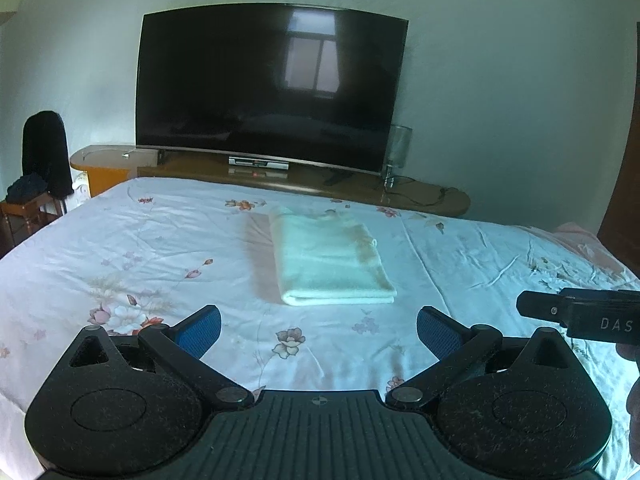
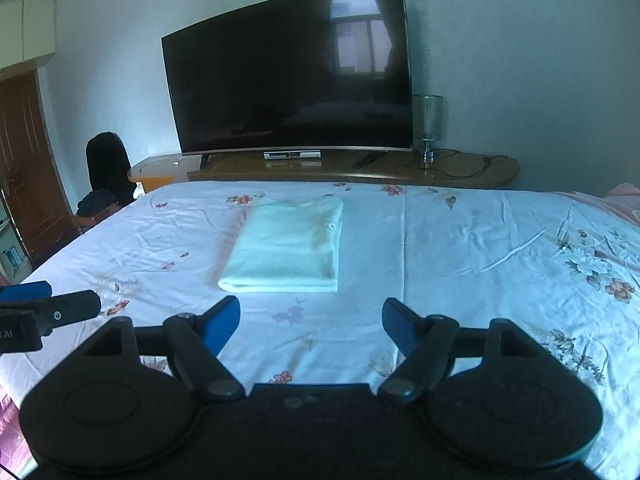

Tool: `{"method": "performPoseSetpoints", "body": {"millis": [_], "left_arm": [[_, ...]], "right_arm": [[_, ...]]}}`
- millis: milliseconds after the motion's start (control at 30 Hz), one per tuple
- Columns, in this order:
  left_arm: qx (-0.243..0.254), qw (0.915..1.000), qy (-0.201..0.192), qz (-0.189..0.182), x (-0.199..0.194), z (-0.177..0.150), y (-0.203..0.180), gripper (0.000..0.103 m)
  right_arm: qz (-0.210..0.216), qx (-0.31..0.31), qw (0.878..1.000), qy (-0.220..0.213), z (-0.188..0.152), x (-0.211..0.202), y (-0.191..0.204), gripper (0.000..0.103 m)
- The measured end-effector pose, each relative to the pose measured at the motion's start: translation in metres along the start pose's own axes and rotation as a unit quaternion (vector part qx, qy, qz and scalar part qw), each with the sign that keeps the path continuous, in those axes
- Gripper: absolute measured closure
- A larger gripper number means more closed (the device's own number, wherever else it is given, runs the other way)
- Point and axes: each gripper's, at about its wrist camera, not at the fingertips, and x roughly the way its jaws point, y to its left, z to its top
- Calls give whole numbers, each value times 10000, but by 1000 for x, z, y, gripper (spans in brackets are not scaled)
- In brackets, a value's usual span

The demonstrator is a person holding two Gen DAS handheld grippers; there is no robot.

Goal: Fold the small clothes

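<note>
A pale green garment (image 1: 328, 258) (image 2: 286, 246) lies folded into a neat rectangle on the floral bed sheet (image 1: 140, 248) (image 2: 480, 248), its thick folded edge toward me. My left gripper (image 1: 319, 330) hovers above the sheet just short of the garment, open, with nothing between its blue pads. My right gripper (image 2: 311, 326) stands beside it, also open and empty, with the garment ahead and slightly left. Part of the right gripper's black body shows at the right edge of the left wrist view, and a blue-padded finger (image 2: 28, 292) of the left gripper shows at the left edge of the right wrist view.
A large dark television (image 1: 268, 88) (image 2: 292, 72) stands on a low wooden console (image 1: 304, 184) (image 2: 360, 172) past the foot of the bed, with a glass lamp (image 1: 398, 148) (image 2: 428, 124) beside it. A chair draped in dark clothes (image 1: 42, 156) (image 2: 106, 172) stands at the left. A wooden door (image 2: 24, 160) is far left.
</note>
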Motion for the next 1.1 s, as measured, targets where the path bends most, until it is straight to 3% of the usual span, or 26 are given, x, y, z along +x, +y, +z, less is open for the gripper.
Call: {"method": "performPoseSetpoints", "body": {"millis": [1100], "left_arm": [[160, 9998, -75, -127, 0, 9, -7, 0]], "right_arm": [[-11, 118, 9999, -108, 5, -3, 8, 25]]}}
